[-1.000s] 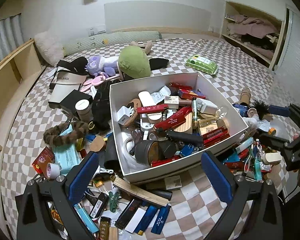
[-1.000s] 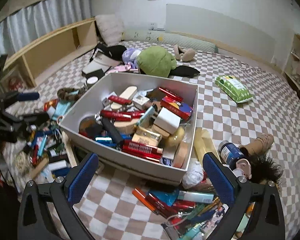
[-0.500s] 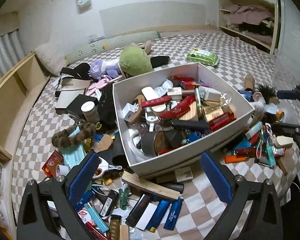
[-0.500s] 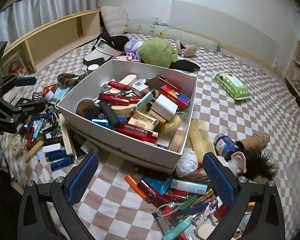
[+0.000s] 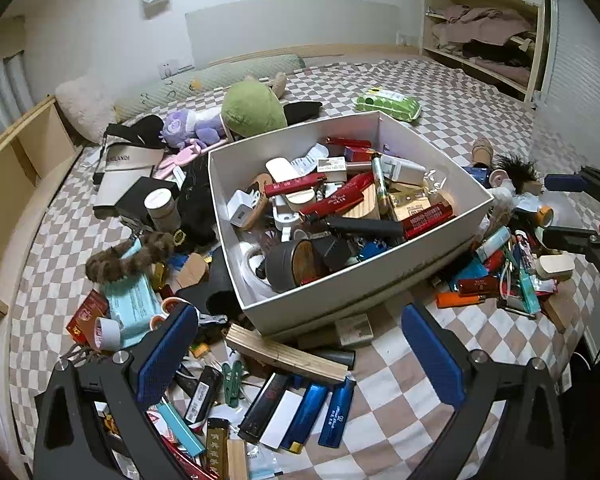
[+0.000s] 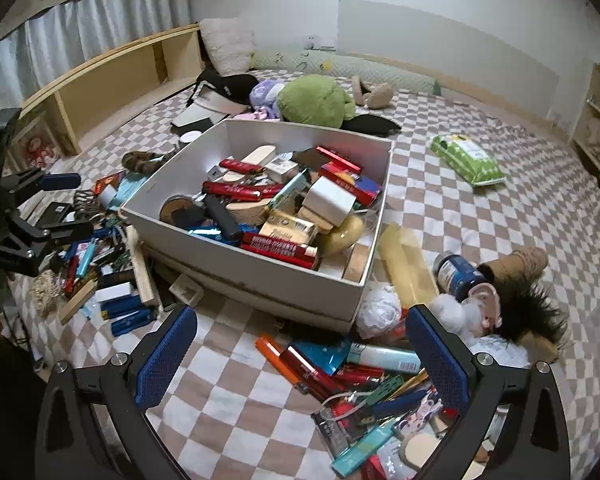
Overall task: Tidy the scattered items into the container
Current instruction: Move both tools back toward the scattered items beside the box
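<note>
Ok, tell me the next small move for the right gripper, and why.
Probably lower the right gripper onto the orange lighter just ahead. The jaws are open and empty, the lighter lies loose on the checkered blanket, outside the box.

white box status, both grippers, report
Left gripper open, empty. Right gripper open, empty. White rectangular box heaped with items, more scattered on the checkered bedspread. Wooden slat lies against box's near corner.

Left gripper and right gripper: black angular frames, blue textured pads on the fingers, silver screws at the joints.
</note>
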`<move>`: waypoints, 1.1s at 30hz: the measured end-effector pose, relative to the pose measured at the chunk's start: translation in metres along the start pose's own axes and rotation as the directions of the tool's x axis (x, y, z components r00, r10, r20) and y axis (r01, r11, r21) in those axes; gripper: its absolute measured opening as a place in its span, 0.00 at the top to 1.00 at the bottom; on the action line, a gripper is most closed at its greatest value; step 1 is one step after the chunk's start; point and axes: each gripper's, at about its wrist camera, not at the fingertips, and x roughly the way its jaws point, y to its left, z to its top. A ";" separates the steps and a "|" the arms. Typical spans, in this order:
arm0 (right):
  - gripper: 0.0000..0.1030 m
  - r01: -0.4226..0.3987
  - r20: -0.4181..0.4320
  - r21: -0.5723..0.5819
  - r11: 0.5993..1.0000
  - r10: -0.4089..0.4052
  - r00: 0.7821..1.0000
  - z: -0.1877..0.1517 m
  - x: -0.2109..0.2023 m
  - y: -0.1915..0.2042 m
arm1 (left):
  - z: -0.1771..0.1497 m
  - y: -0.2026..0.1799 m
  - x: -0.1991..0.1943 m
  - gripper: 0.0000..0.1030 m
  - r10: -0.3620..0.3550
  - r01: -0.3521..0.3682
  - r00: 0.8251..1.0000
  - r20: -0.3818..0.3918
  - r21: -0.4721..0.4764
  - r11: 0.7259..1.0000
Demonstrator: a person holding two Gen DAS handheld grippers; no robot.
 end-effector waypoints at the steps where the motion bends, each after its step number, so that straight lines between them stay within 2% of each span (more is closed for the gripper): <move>1: 0.00 0.001 -0.003 -0.002 1.000 -0.001 1.000 -0.001 0.000 0.000 | 0.000 0.001 0.000 0.00 -0.007 0.007 1.000 -0.003 -0.004 1.000; 8: 0.00 -0.004 -0.027 0.010 1.000 0.004 1.000 -0.011 0.001 -0.005 | -0.002 0.004 0.001 0.01 -0.045 0.044 0.999 -0.017 -0.026 0.999; 15: 0.00 0.018 -0.082 0.043 0.999 -0.014 0.997 -0.026 0.007 -0.018 | -0.010 -0.001 0.004 0.01 -0.059 0.060 0.997 -0.041 0.028 0.998; 21: 0.00 0.027 -0.122 0.021 0.999 -0.024 0.992 -0.042 0.015 -0.024 | -0.027 -0.001 0.015 0.01 -0.092 0.100 0.990 -0.106 0.068 0.993; 31: 0.00 0.019 -0.208 0.036 0.999 -0.011 0.978 -0.052 0.030 -0.027 | -0.057 0.014 0.039 0.02 -0.097 0.112 0.974 -0.206 0.063 0.992; 33: 0.00 0.019 -0.228 0.042 0.999 -0.009 0.974 -0.053 0.034 -0.028 | -0.061 0.019 0.044 0.02 -0.105 0.117 0.968 -0.230 0.038 0.992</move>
